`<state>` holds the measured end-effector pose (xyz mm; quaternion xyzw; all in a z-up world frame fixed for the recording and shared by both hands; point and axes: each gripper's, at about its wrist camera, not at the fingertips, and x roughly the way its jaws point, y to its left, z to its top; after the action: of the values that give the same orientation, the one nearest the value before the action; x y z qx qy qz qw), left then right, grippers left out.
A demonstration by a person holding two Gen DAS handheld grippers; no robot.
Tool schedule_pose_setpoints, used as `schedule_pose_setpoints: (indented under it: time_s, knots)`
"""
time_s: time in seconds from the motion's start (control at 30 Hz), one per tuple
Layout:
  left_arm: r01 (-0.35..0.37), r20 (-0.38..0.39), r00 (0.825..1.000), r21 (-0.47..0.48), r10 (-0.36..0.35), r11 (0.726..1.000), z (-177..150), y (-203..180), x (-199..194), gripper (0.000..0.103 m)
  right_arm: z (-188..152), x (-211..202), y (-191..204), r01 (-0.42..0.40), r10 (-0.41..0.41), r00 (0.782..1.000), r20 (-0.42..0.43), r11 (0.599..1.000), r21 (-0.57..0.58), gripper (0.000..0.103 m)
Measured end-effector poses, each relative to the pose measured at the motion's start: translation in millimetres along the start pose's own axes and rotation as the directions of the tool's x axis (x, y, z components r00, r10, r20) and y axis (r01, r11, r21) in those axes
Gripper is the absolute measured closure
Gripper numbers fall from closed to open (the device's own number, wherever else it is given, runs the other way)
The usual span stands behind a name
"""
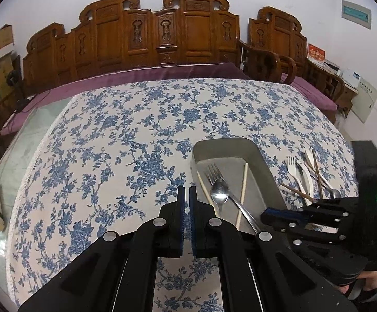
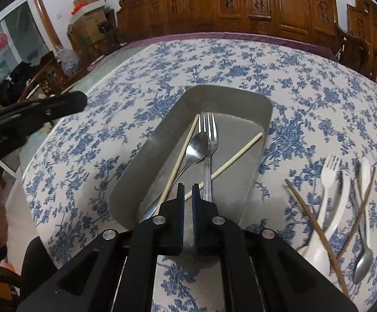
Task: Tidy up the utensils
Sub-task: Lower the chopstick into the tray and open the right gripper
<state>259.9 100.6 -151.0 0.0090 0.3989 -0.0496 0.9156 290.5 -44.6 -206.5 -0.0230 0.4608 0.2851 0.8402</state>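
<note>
A grey metal tray point(image 2: 256, 104) point(image 1: 258, 153) stands on the floral tablecloth. In it lie a metal fork point(image 2: 209, 140) point(image 1: 213, 173), a metal spoon point(image 2: 196, 148) point(image 1: 219, 195) and two pale chopsticks point(image 2: 240, 153) point(image 1: 244, 184). My right gripper point(image 2: 187, 189) is shut and empty over the tray's near end; it shows in the left wrist view point(image 1: 269, 212). My left gripper point(image 1: 187, 192) is shut and empty, just left of the tray. Right of the tray lie a white plastic fork point(image 2: 328, 171), white plastic utensils point(image 2: 344, 197), brown chopsticks point(image 2: 315, 231) and a metal spoon point(image 2: 362, 265).
The table is covered with a blue-flowered cloth point(image 1: 136, 135). Carved wooden chairs point(image 1: 162, 33) stand along the far edge. The left gripper's arm point(image 2: 32, 114) shows at the left of the right wrist view. Cardboard boxes point(image 2: 89, 18) stand at the far left.
</note>
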Motion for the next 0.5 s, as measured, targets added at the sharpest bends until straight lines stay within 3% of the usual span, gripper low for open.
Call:
schedule_pose_setpoints:
  time_s: [0.27,0.5]
  knots:
    - [0.018,0.015,1.0,0.027,-0.018,0.999,0,-18,-4,0.102,-21,-57,-23,0.0,0.004,0.998,0.07,0.998,-0.063,0.095]
    - [0.048,0.025,0.998,0.048,-0.049,0.998,5,-40,-6,0.102,-43,-100,-74,0.093,-0.086,0.993,0.075,0.99,-0.106,0.095]
